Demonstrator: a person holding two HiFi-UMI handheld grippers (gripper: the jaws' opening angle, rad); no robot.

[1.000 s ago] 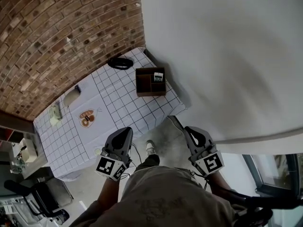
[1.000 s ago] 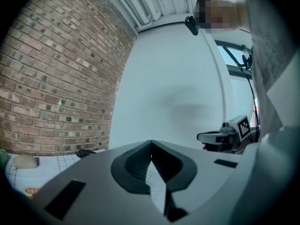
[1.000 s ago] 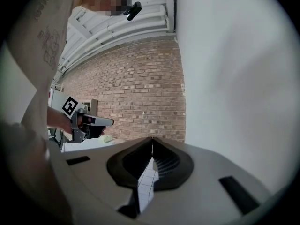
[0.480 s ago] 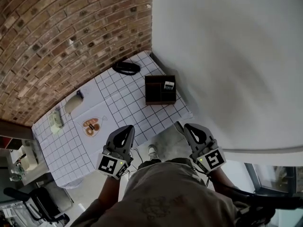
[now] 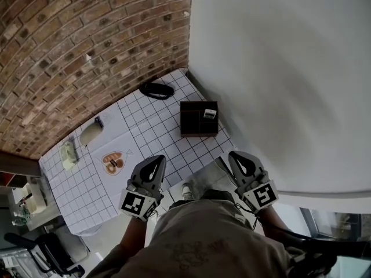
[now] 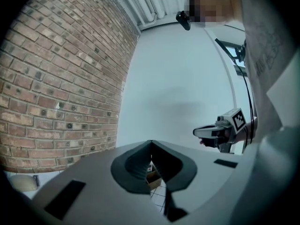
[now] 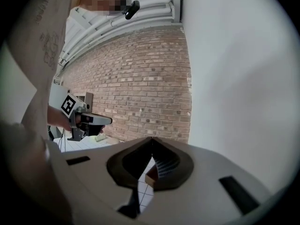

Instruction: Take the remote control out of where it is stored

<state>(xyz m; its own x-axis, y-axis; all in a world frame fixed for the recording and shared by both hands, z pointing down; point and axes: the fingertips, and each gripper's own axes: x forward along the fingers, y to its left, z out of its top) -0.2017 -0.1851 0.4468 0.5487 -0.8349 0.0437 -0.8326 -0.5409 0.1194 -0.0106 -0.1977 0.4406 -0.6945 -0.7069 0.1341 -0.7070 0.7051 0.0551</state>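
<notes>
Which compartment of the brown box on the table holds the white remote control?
The small far-right compartment of the brown box, beside the white wall: the white remote control sits there. The others look dark.

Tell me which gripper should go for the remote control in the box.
Probably the right gripper: the remote control stands in the right-hand compartment of the box, on that gripper's side. The left gripper is farther off. Both are shut.

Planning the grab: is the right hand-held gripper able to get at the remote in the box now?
Probably not yet: the right hand-held gripper hangs shut, short of the table. Nothing covers the remote in the open box, though.
</notes>
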